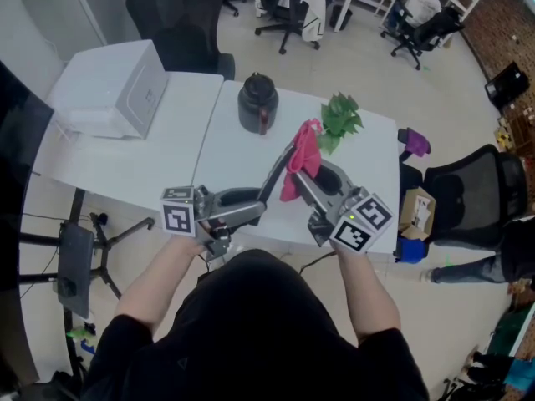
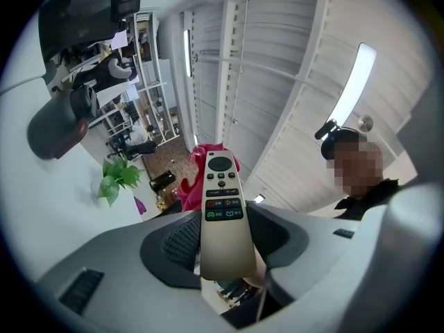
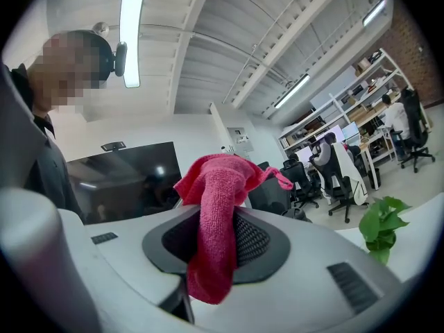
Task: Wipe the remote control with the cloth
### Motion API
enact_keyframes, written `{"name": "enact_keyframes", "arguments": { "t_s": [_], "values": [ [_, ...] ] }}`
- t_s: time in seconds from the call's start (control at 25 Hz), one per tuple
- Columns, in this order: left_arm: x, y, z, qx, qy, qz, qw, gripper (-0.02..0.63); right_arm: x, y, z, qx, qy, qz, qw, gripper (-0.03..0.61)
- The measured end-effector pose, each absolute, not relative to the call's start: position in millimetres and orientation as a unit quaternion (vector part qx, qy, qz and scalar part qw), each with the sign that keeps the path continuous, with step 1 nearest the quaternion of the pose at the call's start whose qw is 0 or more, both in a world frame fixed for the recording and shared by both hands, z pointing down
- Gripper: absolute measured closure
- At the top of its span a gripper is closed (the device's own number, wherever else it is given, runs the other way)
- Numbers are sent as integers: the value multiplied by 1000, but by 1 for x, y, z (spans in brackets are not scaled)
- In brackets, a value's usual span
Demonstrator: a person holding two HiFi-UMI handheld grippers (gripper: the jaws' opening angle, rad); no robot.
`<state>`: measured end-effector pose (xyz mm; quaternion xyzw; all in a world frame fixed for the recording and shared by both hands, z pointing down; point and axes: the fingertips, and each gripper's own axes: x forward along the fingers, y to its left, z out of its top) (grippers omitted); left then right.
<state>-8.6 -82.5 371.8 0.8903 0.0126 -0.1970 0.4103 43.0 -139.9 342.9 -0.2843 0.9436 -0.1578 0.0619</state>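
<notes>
From the head view, a white table (image 1: 242, 170) stands on a pale floor in an open office, with dark office chairs (image 1: 180, 23) beyond it. On the table, beyond both grippers, are a white box (image 1: 117, 90), a dark jug (image 1: 257, 103) and a green plant (image 1: 341, 119). The left gripper (image 1: 261, 199) holds the remote control (image 1: 278, 172) above the table. Its long axis slants away from the jaws towards the pink cloth (image 1: 303, 153), which hangs from the right gripper (image 1: 303, 189) just beside it. I cannot tell whether remote and cloth touch. In the left gripper view, the left gripper (image 2: 225, 240) is clamped on the near end of the remote control (image 2: 223, 214). The remote runs straight out along the jaws with its button face to the camera and its round top key farthest out. The cloth (image 2: 191, 179) shows right behind its tip, with the plant (image 2: 118, 175) and jug (image 2: 62, 120) off to the left under a ribbed white ceiling. In the right gripper view, the right gripper (image 3: 218, 245) is closed on the cloth (image 3: 218, 214), which bunches above the pads and hangs below them. A strip light (image 3: 132, 30) is overhead and the plant (image 3: 381, 224) lies to the right.
</notes>
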Motion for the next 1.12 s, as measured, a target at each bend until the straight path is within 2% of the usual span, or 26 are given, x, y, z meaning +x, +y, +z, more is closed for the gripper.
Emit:
{"name": "enact_keyframes", "arguments": {
  "t_s": [0.16, 0.28, 0.48, 0.64, 0.84, 1.12],
  "values": [
    [-11, -92, 373, 893, -18, -204, 400, 403, 49, -137, 341, -307, 939, -140, 60, 462],
    [-18, -110, 387, 913, -99, -176, 354, 403, 56, -132, 340, -354, 930, -93, 34, 462],
    [-33, -149, 441, 928, -282, -33, 242, 403, 62, -118, 347, -420, 906, -6, -42, 462],
    [-49, -173, 488, 896, -393, 75, 193, 403, 67, -112, 355, -458, 885, 42, -75, 462],
    [-73, -198, 555, 838, -484, 176, 180, 403, 75, -106, 375, -472, 874, 26, -113, 462],
    [-91, -215, 643, 782, -520, 277, 204, 403, 77, -97, 404, -481, 863, -18, -154, 462]
  ]
}}
